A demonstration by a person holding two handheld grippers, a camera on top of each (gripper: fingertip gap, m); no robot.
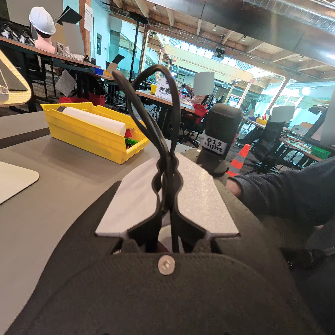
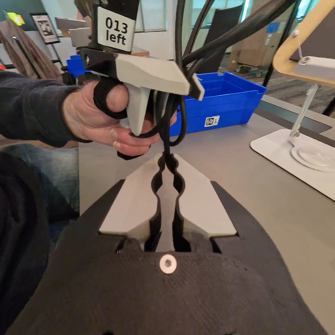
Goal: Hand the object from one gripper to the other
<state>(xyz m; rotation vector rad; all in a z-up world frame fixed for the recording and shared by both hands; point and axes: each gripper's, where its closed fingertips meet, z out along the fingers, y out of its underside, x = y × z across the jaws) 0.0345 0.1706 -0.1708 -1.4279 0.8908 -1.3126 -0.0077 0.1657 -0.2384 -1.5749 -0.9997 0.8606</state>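
Black tongs [image 1: 167, 163] with grey scalloped fingers [image 1: 197, 195], silver screw [image 1: 166, 265], dark sleeve [image 1: 282, 195].

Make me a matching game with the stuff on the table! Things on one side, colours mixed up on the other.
Things:
1. cable held in the fingers
2. bin holding the white roll
3. bin behind the left gripper
4. traffic cone

Colours:
A. blue
B. orange with grey stripes
C. black
D. yellow

Pairs: 1-C, 2-D, 3-A, 4-B
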